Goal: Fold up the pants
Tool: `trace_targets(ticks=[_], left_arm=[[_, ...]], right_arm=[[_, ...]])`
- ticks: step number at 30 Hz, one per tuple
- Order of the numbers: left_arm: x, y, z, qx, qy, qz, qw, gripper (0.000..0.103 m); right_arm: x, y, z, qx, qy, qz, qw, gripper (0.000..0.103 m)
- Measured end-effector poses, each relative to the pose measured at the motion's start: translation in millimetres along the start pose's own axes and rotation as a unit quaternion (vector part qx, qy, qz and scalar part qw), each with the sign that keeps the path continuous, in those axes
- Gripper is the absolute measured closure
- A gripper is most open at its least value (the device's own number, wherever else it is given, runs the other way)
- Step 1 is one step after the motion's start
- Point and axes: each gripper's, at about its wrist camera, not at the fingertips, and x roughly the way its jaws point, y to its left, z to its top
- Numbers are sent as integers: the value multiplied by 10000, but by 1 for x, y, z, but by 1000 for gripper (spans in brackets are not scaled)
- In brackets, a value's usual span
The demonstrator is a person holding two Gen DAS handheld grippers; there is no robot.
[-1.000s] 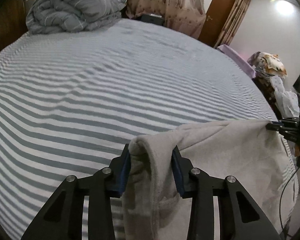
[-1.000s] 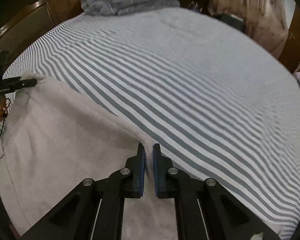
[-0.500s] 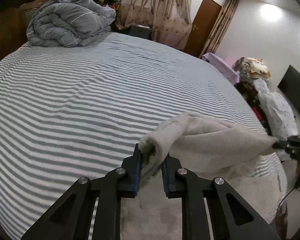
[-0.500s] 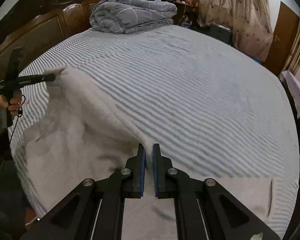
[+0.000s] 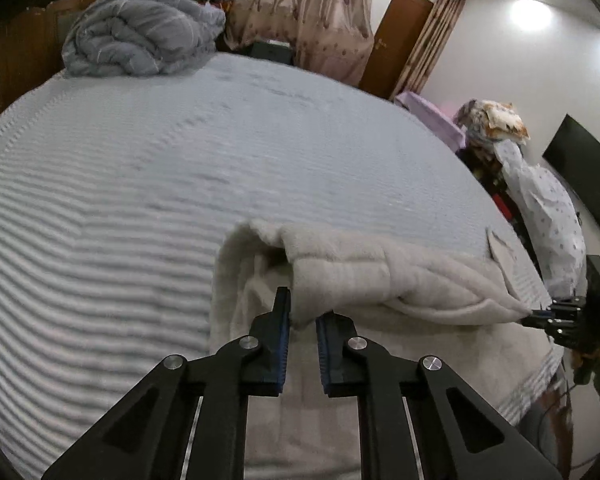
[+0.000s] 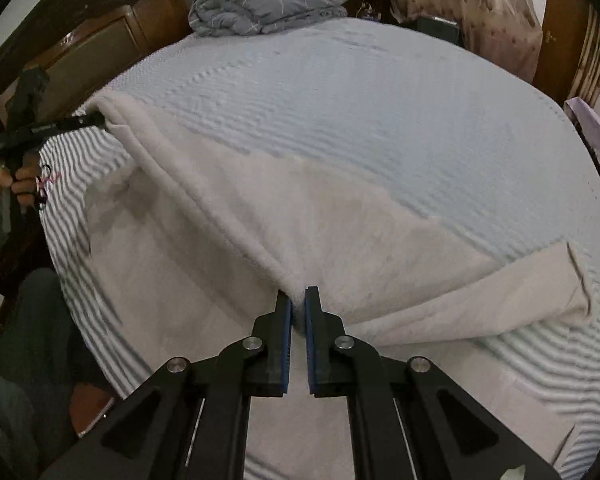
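Note:
Light grey fleece pants (image 5: 352, 280) lie on the striped bed, partly doubled over. My left gripper (image 5: 303, 312) is shut on one corner of the lifted edge. My right gripper (image 6: 298, 300) is shut on the other corner of that edge. The held edge stretches between them over the lower layer of the pants (image 6: 172, 264). In the left wrist view the right gripper (image 5: 540, 314) shows at the far right, pinching the fabric tip. In the right wrist view the left gripper (image 6: 96, 120) shows at the upper left. A free end of the pants (image 6: 560, 280) lies at the right.
The bed (image 5: 180, 152) has a grey and white striped sheet. A rolled grey duvet (image 5: 140, 36) sits at its far end by the wooden headboard (image 6: 100, 44). A cluttered rack (image 5: 532, 184), a door (image 5: 396, 36) and curtains stand beyond the bed.
Both grippers have carried the held edge forward and up over the pants, away from the bed's near edge. More of the lower layer now shows beneath.

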Motion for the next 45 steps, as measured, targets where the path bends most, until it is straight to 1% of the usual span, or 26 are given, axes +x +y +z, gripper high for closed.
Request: trace_targets(ticks=[2, 7, 9, 12, 14, 15, 17, 18, 20, 22, 24, 25, 26, 27, 28, 31, 33, 35, 36, 37, 39, 40, 43, 44, 45], left_arm=[[2, -2, -16, -8, 188, 79, 9998, 90], [10, -13, -50, 138, 738, 283, 9968, 88], [14, -12, -60, 36, 944, 289, 9951, 84], [15, -10, -71, -198, 1175, 233, 9926, 83], [12, -11, -77, -282, 1206, 288, 9919, 74], [10, -12, -80, -357, 1205, 273, 9917, 60], [2, -9, -83, -571, 1106, 235, 9919, 44], [-4, -9, -86, -721, 1029, 106, 9920, 43], [-10, -9, -90, -960, 1009, -46, 9902, 41], [-17, -10, -96, -1240, 920, -211, 9878, 40], [-20, -14, -99, -1470, 806, -330, 9853, 40], [-20, -14, -99, -1594, 765, -383, 9835, 40], [-19, -15, -99, -1758, 740, -481, 9805, 40], [-18, -16, -98, -1903, 725, -573, 9774, 40], [-15, -15, -98, -2129, 699, -655, 9724, 40], [-5, -9, -99, -2630, 669, -623, 9605, 40], [-2, -4, -98, -2785, 578, -508, 9574, 40], [0, 2, -96, -2988, 442, -460, 9522, 40], [2, 7, -95, -3121, 390, -434, 9483, 40], [4, 9, -95, -3178, 378, -403, 9465, 40], [8, 13, -96, -3238, 376, -325, 9448, 40], [11, 13, -97, -3214, 409, -294, 9456, 40], [17, 12, -95, -3203, 382, -325, 9460, 41], [18, 12, -95, -3213, 361, -327, 9457, 42], [20, 11, -95, -3214, 329, -300, 9459, 47]], right_arm=[[12, 4, -17, 41, 133, -10, 9999, 98], [39, 8, -38, 167, 334, -105, 9992, 97], [45, 9, -40, 223, 354, -145, 9990, 95], [52, 10, -42, 324, 362, -236, 9985, 92], [53, 10, -42, 370, 346, -254, 9984, 89], [52, 11, -43, 384, 319, -272, 9984, 88], [48, 13, -44, 422, 252, -298, 9983, 85], [45, 16, -46, 434, 188, -312, 9984, 84], [33, 16, -48, 582, 68, -255, 9980, 79], [20, 15, -53, 721, -100, -209, 9971, 78], [10, 15, -57, 875, -199, -176, 9958, 75], [5, 13, -61, 1042, -236, -117, 9942, 72], [1, 10, -64, 1202, -273, -73, 9923, 68], [-1, 10, -67, 1365, -300, 11, 9902, 67], [-3, 8, -71, 1519, -305, 111, 9879, 67], [-9, 13, -75, 1795, -354, 228, 9829, 67], [-10, 15, -79, 1943, -377, 317, 9797, 67], [-10, 13, -80, 2087, -412, 406, 9763, 67], [-10, 13, -80, 2164, -424, 441, 9744, 67], [-8, 11, -79, 2279, -422, 464, 9716, 67], [-7, 7, -80, 2430, -409, 481, 9680, 67], [-4, 5, -79, 2532, -380, 442, 9657, 67], [3, -2, -78, 2796, -297, 321, 9591, 67], [5, -4, -77, 2884, -253, 256, 9568, 66], [8, -7, -75, 2968, -211, 195, 9545, 66]])
